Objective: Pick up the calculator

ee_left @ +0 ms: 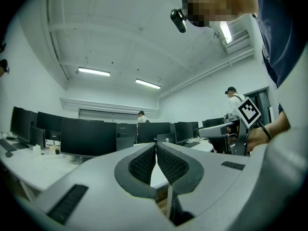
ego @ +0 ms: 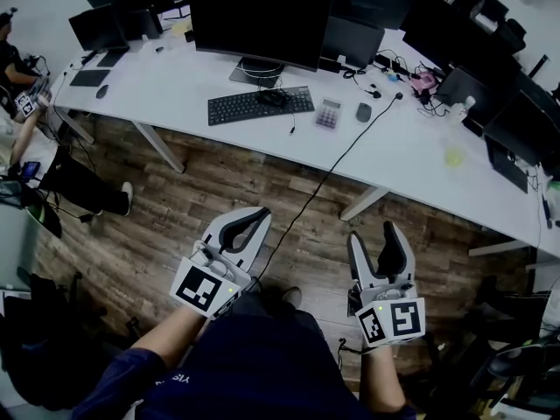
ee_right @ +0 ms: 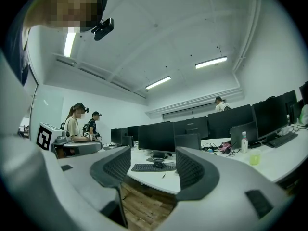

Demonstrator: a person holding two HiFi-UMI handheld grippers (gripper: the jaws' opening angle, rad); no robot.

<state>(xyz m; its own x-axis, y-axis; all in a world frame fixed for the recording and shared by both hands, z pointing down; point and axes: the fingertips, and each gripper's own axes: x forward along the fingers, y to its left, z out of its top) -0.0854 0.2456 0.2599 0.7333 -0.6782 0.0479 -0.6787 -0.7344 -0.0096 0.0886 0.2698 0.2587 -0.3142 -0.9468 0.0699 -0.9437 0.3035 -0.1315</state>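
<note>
The calculator, small and grey with pale keys, lies on the white desk between a black keyboard and a dark mouse. Both grippers are held low over the wooden floor, well short of the desk. My left gripper is shut, its fingertips touching with nothing between them; the left gripper view shows the same for my left gripper. My right gripper stands open and empty. In the right gripper view, my right gripper frames the keyboard; I cannot make out the calculator there.
A large monitor stands behind the keyboard, with more monitors along the desk. A black cable runs from the desk to the floor between my grippers. A seated person is at the far left. Two people stand beyond my left side.
</note>
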